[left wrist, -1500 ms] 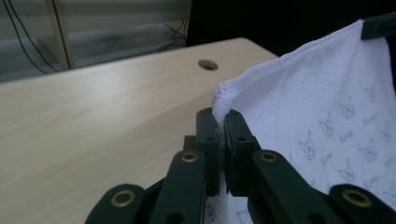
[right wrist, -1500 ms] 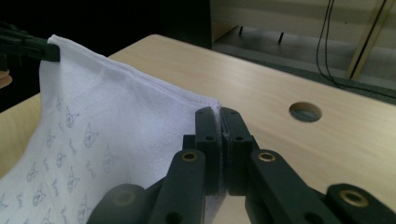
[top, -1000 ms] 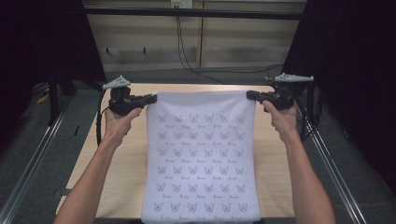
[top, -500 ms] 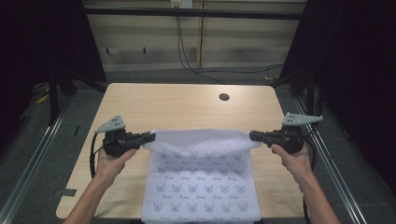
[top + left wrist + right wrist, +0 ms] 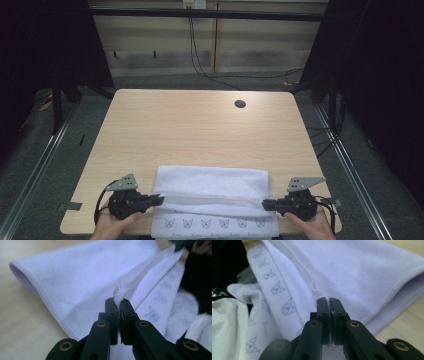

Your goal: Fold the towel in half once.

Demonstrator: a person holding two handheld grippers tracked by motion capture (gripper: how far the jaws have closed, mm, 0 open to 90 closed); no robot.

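Both grippers, left gripper (image 5: pixel 159 200) and right gripper (image 5: pixel 266 204), are clamped on the hemmed corners of the white cloth (image 5: pixel 215 185), which lies folded over at the near edge of the table (image 5: pixel 200 130). We should lower both corners evenly onto the printed layer, edges matched, before we let go.

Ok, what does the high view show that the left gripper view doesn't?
High view: the whole table with its round hole, and both hand-held grippers, left and right, at the folded cloth's two ends.
Left gripper view: the stitched hem corner pinched between shut jaws.
Both: the white cloth, plain side over printed side, on the wood.
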